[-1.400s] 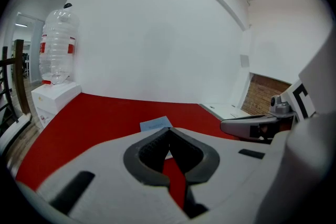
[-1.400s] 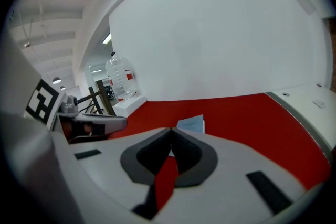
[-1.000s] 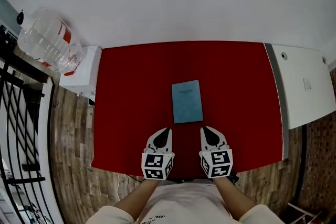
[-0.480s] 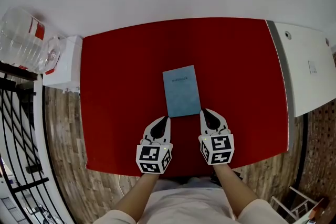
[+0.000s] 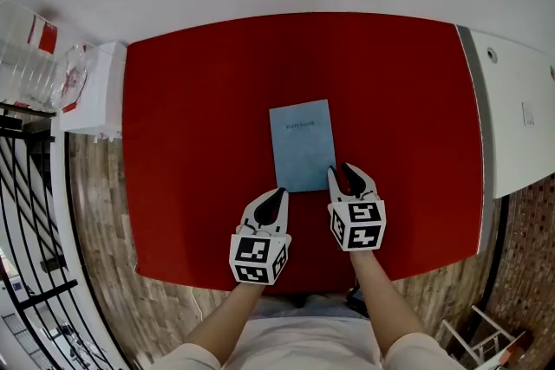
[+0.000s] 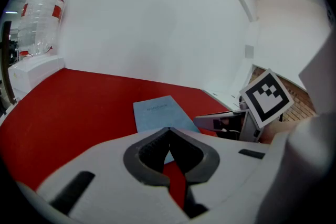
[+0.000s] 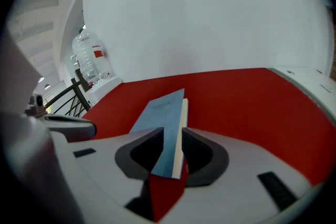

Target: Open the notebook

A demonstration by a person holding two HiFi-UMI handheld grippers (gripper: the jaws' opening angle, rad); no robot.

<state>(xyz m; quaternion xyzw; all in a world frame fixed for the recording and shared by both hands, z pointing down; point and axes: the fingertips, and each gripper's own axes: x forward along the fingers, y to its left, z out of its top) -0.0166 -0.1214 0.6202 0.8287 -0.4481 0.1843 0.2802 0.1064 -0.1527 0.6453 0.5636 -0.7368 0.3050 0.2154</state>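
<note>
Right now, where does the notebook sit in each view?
Head view: notebook centre, on the red cloth.
Left gripper view: centre, just beyond the shut jaws.
Right gripper view: lower centre, its near edge between the open jaws.
Shared landmark: water bottle, at left in every view.

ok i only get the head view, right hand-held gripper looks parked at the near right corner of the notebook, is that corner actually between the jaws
observer: yes. In the right gripper view the near corner of the notebook stands between the jaws of the right hand-held gripper, and they are apart, not clamped.
operator: which side are the pages on
observer: the cream page edge faces the right-hand jaw in that view.
operator: and the left one
observer: the left hand-held gripper has its jaw tips together with nothing between them; the notebook lies beyond them.
</note>
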